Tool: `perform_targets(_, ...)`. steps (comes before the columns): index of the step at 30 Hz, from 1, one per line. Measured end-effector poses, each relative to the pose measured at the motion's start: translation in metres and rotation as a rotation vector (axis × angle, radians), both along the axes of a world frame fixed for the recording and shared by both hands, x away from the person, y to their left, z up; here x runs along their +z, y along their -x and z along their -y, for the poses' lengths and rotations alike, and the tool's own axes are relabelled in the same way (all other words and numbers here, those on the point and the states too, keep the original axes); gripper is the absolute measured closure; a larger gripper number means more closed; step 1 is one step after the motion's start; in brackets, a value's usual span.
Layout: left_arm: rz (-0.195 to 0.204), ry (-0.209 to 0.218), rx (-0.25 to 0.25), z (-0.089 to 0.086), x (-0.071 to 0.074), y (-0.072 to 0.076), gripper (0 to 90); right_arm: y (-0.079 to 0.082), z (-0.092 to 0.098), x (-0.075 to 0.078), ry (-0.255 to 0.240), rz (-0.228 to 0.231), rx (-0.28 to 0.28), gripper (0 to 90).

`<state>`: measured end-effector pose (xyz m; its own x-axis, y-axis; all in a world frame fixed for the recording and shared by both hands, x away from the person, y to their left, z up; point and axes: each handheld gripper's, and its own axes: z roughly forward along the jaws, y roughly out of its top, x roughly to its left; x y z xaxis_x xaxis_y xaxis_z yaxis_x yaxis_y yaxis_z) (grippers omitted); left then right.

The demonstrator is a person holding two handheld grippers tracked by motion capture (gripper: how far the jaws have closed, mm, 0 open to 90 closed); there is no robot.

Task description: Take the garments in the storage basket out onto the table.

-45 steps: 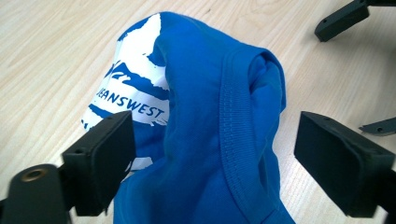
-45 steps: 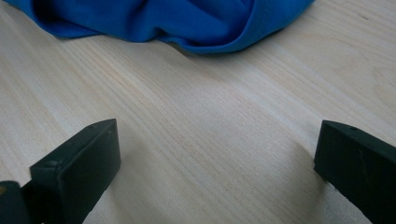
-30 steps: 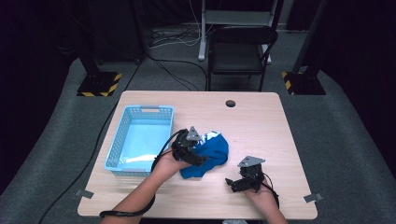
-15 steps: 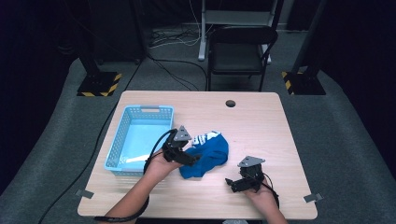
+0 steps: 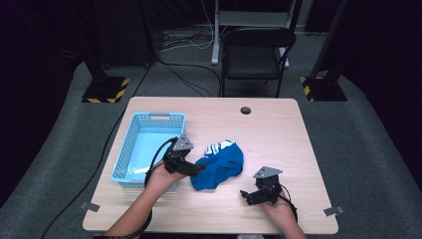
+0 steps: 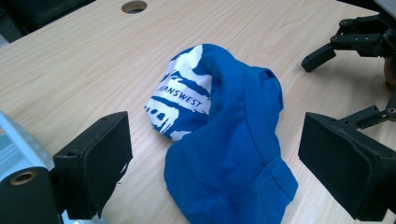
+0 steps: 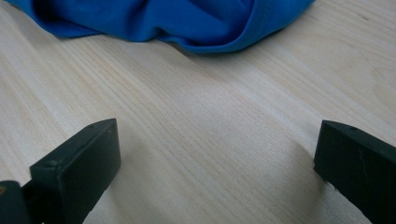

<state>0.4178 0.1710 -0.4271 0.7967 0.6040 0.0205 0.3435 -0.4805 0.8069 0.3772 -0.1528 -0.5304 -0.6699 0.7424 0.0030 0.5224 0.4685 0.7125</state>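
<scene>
Left claw (image 5: 196, 169) is gaping wide, lining up the blue cap (image 6: 224, 135) just ahead for a grab; right claw (image 5: 247, 196) is waiting wide beside it.

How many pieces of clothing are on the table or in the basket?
1: a blue garment lying crumpled on the table, right of the basket. Nothing shows inside the basket.
</scene>
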Motion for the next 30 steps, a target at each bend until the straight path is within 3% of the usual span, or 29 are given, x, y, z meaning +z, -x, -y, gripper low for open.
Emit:
perform_targets(16,0.002,0.038,0.069,-0.037,-0.002,0.005,8.5,0.0,0.0,0.0,0.001,0.001,-0.001,0.0)
perform_targets(30,-0.027,0.101,0.133,-0.063,-0.007,-0.004,8.4,0.0,0.0,0.0,0.0,0.001,-0.003,0.0)
